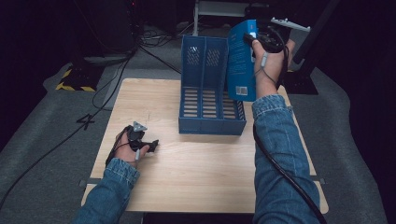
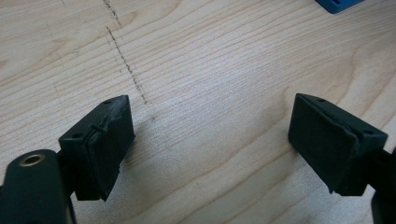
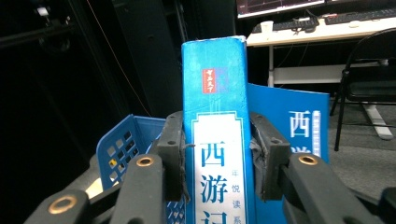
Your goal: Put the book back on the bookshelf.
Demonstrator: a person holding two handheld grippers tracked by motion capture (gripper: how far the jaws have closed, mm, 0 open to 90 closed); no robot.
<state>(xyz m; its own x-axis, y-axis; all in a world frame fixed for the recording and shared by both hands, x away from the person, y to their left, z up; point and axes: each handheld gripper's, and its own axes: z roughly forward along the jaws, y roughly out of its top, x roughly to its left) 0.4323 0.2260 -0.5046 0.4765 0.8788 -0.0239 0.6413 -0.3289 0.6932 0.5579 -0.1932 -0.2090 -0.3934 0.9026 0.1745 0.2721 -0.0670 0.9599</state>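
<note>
Bench [image 1: 196,182] space on the left carries the left gripper [image 1: 148,145], resting low on the wood with its jaws spread wide and nothing between them, as the left gripper view [image 2: 210,144] confirms; it sits well apart from the work and looks best left parked there unless the rack needs steadying. Toward the middle stands the blue file rack [image 1: 205,93], its slotted floor lying on the bench and its perforated back rising at the far end, with dividers marking compartments. On the right, the right gripper [image 1: 261,44] holds the blue book [image 1: 240,60] raised above the rack's right-hand side, upright and slightly tilted; in the right gripper view the jaws [image 3: 217,158] are clamped on both sides of the book's spine [image 3: 215,140], with the rack's perforated wall [image 3: 116,149] below and to the left. The step in hand appears to be slotting the book into the rightmost compartment. Doing it well likely means squaring the book with the dividers first, lowering its bottom edge straight down between them, and releasing only once the book rests on the rack floor, so it cannot topple outward.
</note>
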